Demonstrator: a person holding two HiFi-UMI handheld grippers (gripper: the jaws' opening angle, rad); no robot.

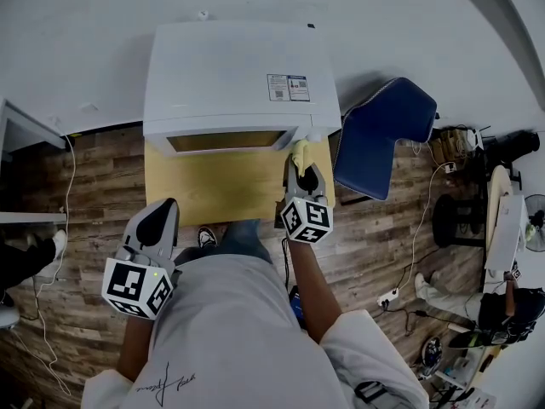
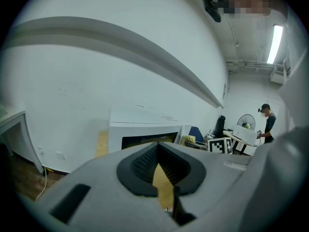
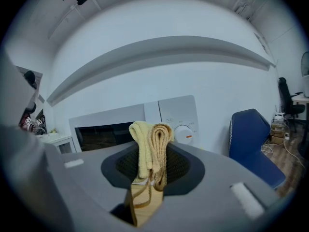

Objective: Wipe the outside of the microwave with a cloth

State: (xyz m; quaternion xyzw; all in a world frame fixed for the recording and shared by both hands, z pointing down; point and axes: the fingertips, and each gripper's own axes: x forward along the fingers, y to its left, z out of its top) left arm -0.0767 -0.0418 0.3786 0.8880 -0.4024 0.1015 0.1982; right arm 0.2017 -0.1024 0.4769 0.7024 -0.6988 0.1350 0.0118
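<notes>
Microwave (image 1: 238, 75), white, sits at the back of the wooden table (image 1: 213, 190) against the wall, its door facing us. We grip the folded yellow cloth (image 1: 300, 152) in our right hand-held gripper (image 1: 301, 167), jaws clamped on it, and it sits close before the lower right front corner, near the control dial (image 3: 184, 135); we cannot tell whether it touches. Our left hand-held gripper (image 1: 160, 211) hangs low at the table's near edge, well apart from the microwave, jaws closed together with nothing between them. A blue chair (image 1: 383, 135) stands just right of the table.
</notes>
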